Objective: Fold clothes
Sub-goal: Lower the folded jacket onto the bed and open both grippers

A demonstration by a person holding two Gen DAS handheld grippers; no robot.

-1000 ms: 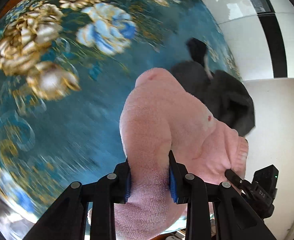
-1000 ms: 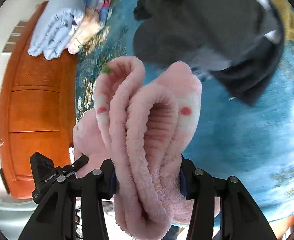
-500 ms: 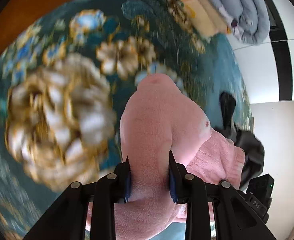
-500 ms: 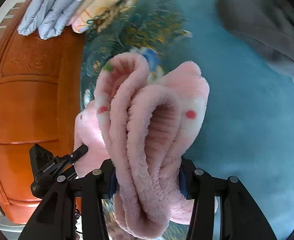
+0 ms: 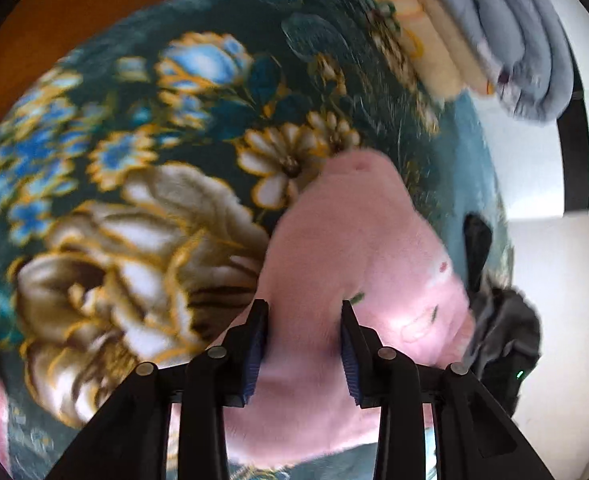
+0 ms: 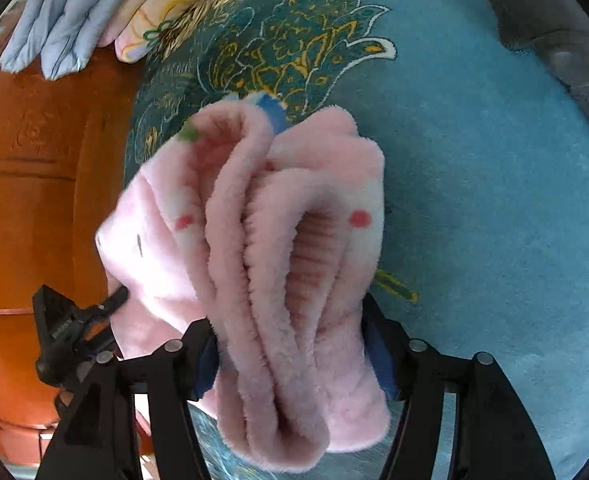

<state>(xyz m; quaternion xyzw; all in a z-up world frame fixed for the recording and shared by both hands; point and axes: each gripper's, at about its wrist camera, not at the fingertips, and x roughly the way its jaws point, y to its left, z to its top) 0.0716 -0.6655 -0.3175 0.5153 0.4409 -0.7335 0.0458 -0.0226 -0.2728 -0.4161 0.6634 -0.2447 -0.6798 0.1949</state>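
Both claws have carried the pink fleece garment (image 6: 278,264) across the floral blanket (image 5: 142,184) toward its far edge, where the folded bedding (image 6: 66,16) lies beside the wooden frame (image 6: 34,184). The left claw (image 5: 304,332) is clenched on one bunched end of the garment, and the right claw (image 6: 290,344) is clenched on several gathered layers of the other end, so the piece hangs lifted between them, above the blanket and not laid on it.

A second ago the dark grey garment (image 6: 554,32) filled the top of the right wrist view, close behind the pink one. Now it sits only at that view's upper right corner, well apart, while the folded bedding has grown larger in both views. The grip itself looks unchanged throughout.

I judge this to be a carry to open blanket where the pink garment can be spread flat. No fold has been laid yet.
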